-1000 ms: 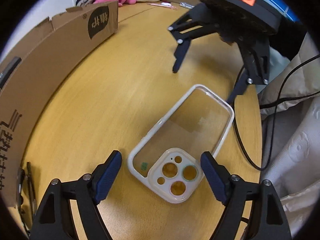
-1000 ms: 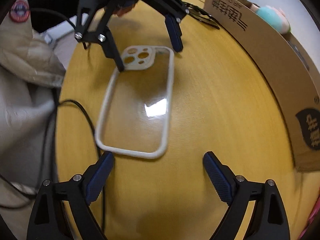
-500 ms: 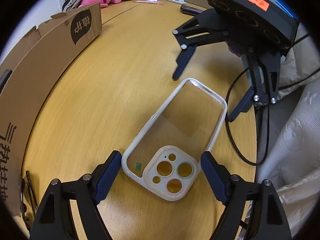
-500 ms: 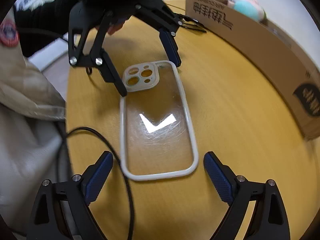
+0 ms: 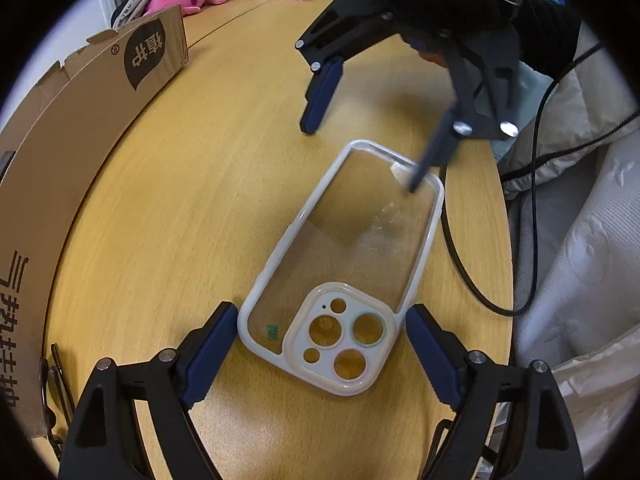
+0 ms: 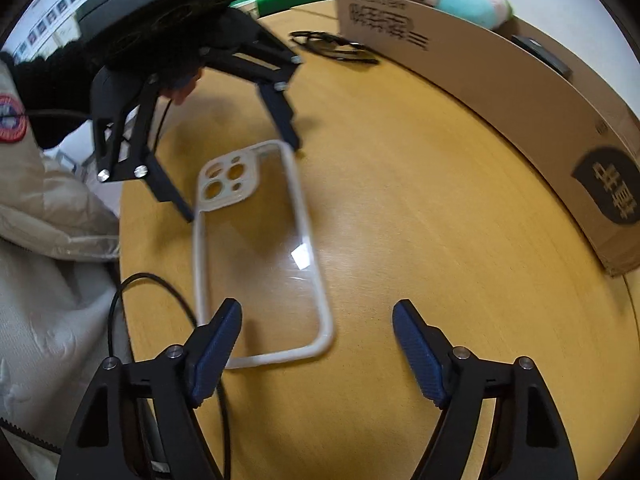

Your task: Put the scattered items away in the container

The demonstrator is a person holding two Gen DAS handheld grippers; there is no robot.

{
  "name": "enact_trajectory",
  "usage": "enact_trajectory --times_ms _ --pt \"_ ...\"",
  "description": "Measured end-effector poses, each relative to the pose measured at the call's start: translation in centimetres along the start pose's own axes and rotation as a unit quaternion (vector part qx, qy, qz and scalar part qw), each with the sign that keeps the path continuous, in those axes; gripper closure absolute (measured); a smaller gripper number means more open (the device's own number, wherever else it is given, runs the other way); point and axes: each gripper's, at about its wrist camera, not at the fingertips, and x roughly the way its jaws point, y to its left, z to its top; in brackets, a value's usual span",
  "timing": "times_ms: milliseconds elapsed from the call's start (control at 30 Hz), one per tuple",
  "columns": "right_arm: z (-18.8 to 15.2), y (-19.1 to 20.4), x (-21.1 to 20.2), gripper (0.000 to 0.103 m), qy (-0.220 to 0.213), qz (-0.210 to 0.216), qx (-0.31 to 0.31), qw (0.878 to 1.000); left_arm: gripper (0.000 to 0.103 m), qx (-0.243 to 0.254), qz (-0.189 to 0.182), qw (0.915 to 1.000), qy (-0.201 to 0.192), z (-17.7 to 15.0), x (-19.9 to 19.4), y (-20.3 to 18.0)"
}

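The clear phone case (image 5: 352,256) lies flat near the tabletop (image 5: 168,240) edge, both the left hand-held gripper (image 5: 316,344) and right hand-held gripper (image 6: 316,344) straddling its ends unclenched, the right's jaws having just narrowed; closing unevenly could skid it off.

The phone case (image 5: 352,264) has a clear, glossy plastic back that catches glare, and a matt off-white rubbery rim. The worktop (image 5: 192,208) is smooth, yellowish wood-grain laminate. At the left of the frame, the box (image 5: 80,112) is plain matt brown cardboard with torn edges. Each tool (image 5: 316,344) is matt black plastic with ribbed blue pads (image 5: 208,348) and shiny metal screws.
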Motion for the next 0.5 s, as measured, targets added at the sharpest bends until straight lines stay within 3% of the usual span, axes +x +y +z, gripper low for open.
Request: enact_trajectory --times_ms 100,300,500 --pt "0.2 1.7 -0.1 0.008 -0.007 -0.014 -0.022 1.000 0.017 0.003 -0.001 0.9999 -0.010 0.3 0.0 0.4" --pt "0.4 3.5 1.6 0.009 0.004 -0.059 -0.039 0.997 0.017 0.005 0.000 0.9997 -0.023 1.1 0.1 1.2" --pt "0.1 2.7 0.5 0.014 0.016 -0.054 -0.041 0.998 0.020 -0.001 0.007 0.9996 -0.027 1.7 0.0 2.1"
